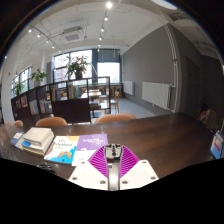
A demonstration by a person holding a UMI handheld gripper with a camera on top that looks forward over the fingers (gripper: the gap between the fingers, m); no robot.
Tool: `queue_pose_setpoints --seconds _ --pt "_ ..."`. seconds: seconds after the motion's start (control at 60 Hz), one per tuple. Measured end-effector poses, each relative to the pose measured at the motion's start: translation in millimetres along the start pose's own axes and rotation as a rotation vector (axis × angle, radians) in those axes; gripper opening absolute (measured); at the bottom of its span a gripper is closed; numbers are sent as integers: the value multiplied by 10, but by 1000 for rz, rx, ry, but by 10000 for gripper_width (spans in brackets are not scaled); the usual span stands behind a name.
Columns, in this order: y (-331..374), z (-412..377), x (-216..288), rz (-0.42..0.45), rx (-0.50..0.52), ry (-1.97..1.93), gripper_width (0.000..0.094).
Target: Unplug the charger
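Observation:
My gripper [113,149] is held above the near edge of a dark wooden table [160,135]. Its two purple pads [98,160] are pressed together on a small black piece, which looks like the charger [114,153]. A black strip of it runs back between the fingers. The charger's top end shows small pale spots. I cannot make out its cable, and no socket is in view.
A stack of white books [38,140], a blue book [62,150] and a purple book [90,143] lie on the table just ahead to the left. Brown chairs [115,117] stand beyond the table. A pale object [217,146] sits at the table's right end.

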State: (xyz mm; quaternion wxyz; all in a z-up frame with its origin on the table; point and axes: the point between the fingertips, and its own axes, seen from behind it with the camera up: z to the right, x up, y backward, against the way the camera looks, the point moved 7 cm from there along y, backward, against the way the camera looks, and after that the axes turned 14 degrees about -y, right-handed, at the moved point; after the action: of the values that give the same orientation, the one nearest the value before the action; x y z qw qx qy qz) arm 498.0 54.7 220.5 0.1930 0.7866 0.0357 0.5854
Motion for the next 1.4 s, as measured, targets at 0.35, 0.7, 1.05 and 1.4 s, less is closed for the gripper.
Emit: queue_pose_setpoints --seconds 0.35,0.7,1.05,1.4 --pt "-266 416 -1361 -258 -19 -2 118" --pt "-172 442 -1308 -244 -76 -24 643" --pt "1498 -536 -10 62 21 -85 808" --pt "3052 -1547 -1422 -114 99 2 818"
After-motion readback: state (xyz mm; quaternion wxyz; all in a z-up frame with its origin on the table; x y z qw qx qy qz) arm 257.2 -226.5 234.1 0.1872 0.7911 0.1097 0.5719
